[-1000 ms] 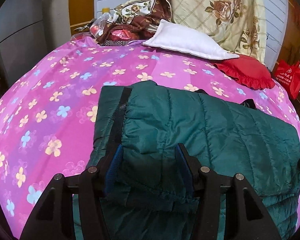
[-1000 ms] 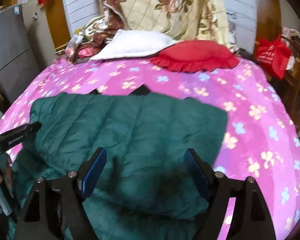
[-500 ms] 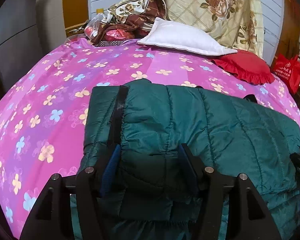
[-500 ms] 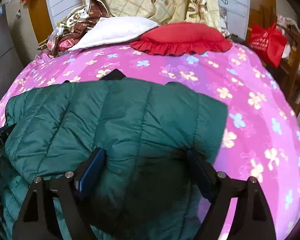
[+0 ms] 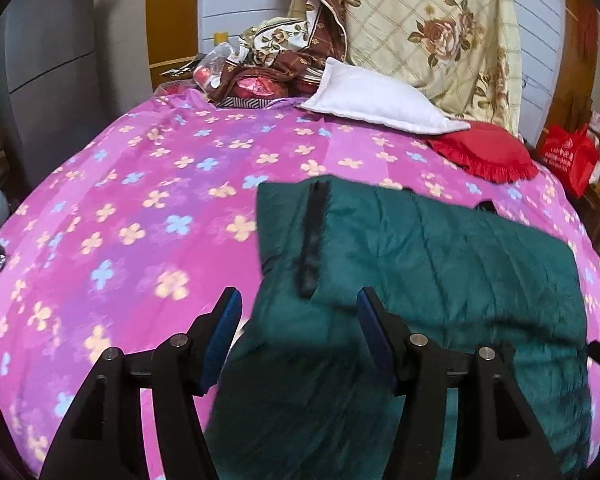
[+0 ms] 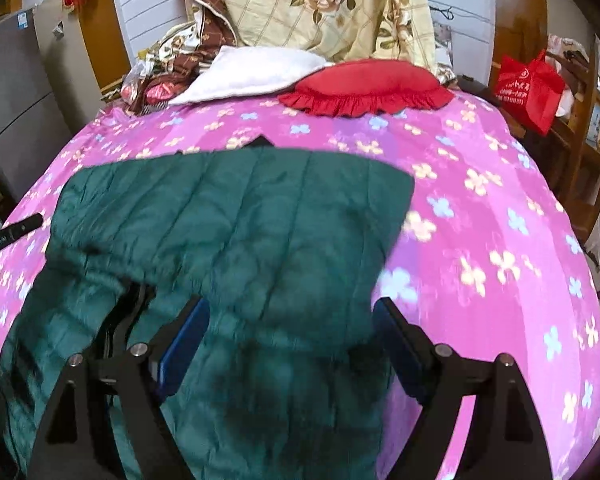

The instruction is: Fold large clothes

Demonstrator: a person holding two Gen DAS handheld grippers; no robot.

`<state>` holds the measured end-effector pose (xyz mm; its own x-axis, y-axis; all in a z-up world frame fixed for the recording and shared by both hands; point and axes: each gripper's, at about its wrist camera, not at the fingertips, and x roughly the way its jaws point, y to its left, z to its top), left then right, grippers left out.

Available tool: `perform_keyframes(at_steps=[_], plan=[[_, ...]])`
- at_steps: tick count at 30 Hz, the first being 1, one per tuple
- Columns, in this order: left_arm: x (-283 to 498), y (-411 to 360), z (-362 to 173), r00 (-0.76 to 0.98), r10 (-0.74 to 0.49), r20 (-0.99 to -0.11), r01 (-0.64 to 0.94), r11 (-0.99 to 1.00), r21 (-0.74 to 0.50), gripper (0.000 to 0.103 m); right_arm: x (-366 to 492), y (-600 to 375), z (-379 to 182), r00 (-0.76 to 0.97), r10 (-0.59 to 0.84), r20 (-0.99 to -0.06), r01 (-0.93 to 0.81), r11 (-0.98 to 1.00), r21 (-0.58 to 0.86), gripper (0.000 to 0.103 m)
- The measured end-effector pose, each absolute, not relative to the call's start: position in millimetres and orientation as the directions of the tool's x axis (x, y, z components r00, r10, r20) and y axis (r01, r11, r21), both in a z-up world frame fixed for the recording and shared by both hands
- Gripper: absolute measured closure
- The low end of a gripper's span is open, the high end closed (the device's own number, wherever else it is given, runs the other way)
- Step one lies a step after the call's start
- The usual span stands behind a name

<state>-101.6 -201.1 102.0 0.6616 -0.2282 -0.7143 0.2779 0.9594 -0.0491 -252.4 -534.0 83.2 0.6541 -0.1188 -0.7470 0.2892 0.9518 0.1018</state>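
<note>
Across the flowered bed [image 5: 148,184], a green quilted jacket [image 6: 236,216] lies partly folded; both hand-held grippers, left [image 5: 298,330] and right [image 6: 290,340], hover open, folds remaining.

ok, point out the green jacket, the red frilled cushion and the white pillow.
green quilted jacket [image 6: 236,216], right wrist view, on its quilted top panel.
red frilled cushion [image 6: 368,80], right wrist view, on its smooth middle.
white pillow [image 5: 376,98], left wrist view, on its top face.
</note>
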Motion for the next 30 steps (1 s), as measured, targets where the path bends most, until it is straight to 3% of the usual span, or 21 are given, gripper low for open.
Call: perform_keyframes(at_steps=[8, 30], plan=[[-148.0, -166.5, 104.5, 0.655, -0.206, -0.727, 0.299, 0.954, -0.002, 0.061, -302.8, -521.8, 72.9, 0.638, -0.072, -0.767, 0.306, 0.937, 0.167, 0.016], [-222.0, -118.6, 90.6, 0.602, -0.192, -0.775, 0.295, 0.955, -0.008, 0.061, -407.7, -496.1, 63.2, 0.595, -0.084, -0.799, 0.336, 0.929, 0.153, 0.016]])
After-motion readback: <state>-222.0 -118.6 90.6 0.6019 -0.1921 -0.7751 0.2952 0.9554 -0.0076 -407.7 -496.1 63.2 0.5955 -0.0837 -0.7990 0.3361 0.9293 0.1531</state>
